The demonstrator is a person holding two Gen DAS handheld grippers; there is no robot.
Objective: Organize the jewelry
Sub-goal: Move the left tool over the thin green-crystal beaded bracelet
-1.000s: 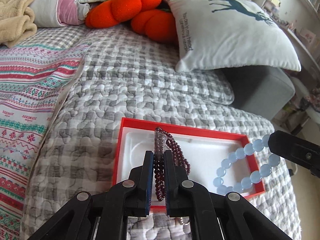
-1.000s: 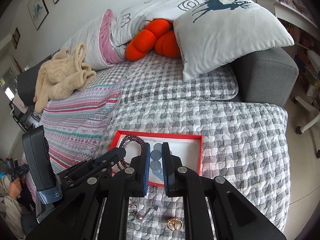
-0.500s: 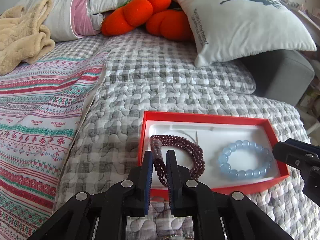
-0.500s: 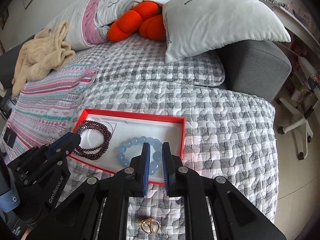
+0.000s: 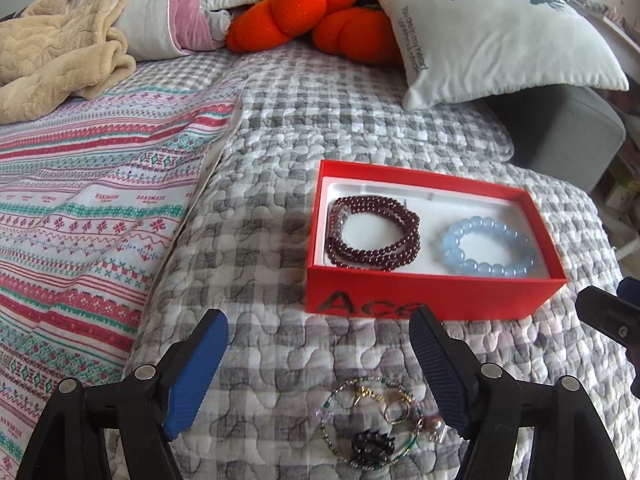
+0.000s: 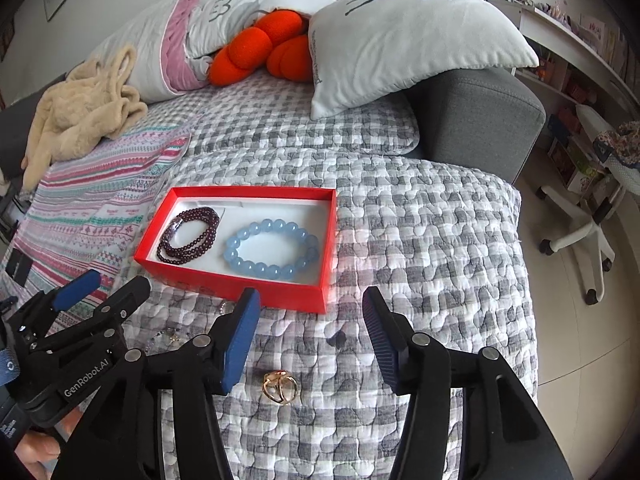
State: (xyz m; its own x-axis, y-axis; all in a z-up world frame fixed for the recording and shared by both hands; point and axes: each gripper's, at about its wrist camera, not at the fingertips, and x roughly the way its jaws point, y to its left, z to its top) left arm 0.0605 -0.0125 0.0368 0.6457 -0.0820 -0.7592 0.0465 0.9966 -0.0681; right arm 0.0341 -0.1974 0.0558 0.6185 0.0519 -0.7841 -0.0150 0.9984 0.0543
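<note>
Both bracelets released into the red box (image 5: 432,300).
Left gripper (image 5: 318,336) and right gripper (image 6: 310,312) pulled back, opening, empty; garnet strand (image 5: 374,238), blue bracelet (image 5: 488,248) boxed; gold ring (image 6: 280,387), loose pieces (image 5: 372,422) still outside on quilt (image 6: 420,240).

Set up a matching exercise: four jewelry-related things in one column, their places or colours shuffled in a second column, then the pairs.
Things:
1. dark red bead bracelet
2. pale blue bead bracelet
3. gold ring
4. red box

Places or colours:
A. loose on the grey checked quilt, outside the box
B. left half of the box
C. holds both bracelets
D. right half of the box

Pairs: 1-B, 2-D, 3-A, 4-C
</note>
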